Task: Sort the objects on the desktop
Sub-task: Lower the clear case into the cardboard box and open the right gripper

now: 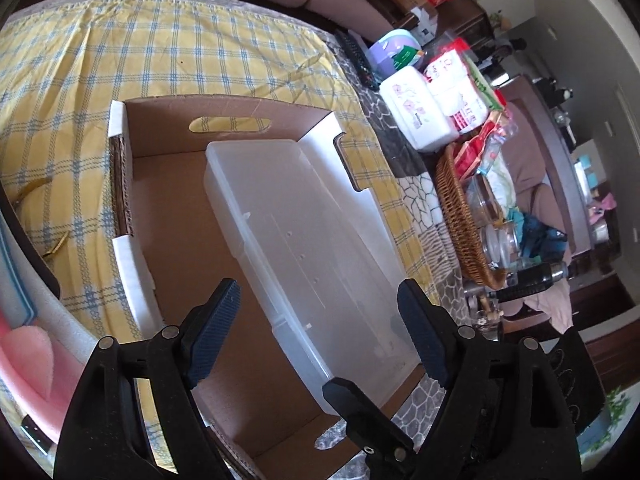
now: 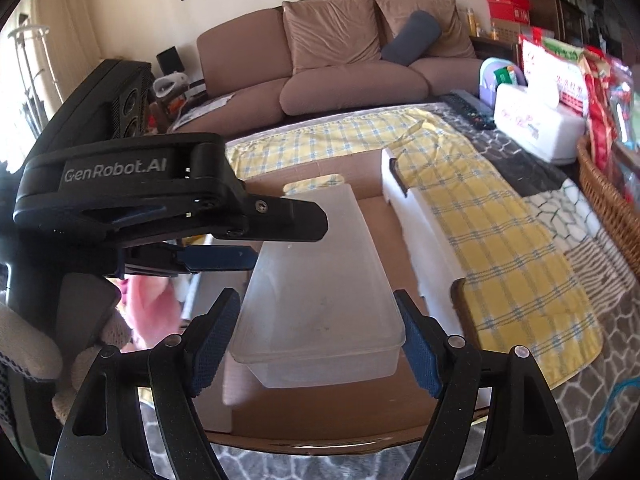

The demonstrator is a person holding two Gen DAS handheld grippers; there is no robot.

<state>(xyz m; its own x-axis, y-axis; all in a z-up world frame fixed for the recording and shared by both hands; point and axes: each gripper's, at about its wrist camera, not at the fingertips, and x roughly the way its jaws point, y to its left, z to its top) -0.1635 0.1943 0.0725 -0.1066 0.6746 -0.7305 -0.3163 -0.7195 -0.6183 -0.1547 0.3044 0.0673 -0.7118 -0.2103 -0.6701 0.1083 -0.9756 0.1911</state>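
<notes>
The right gripper [image 2: 316, 344] is seen at the bottom centre with its jaws spread wide around the near end of a long translucent plastic lidded box [image 2: 320, 280]; whether the pads actually press can't be told. The left gripper [image 1: 320, 320], wide open, is held above the same box [image 1: 304, 240], nothing gripped. The box sits inside a shallow brown cardboard tray [image 1: 168, 208], mid-frame. It's probably light, stiff, a bit slippery, so it's best taken across the short end walls.
</notes>
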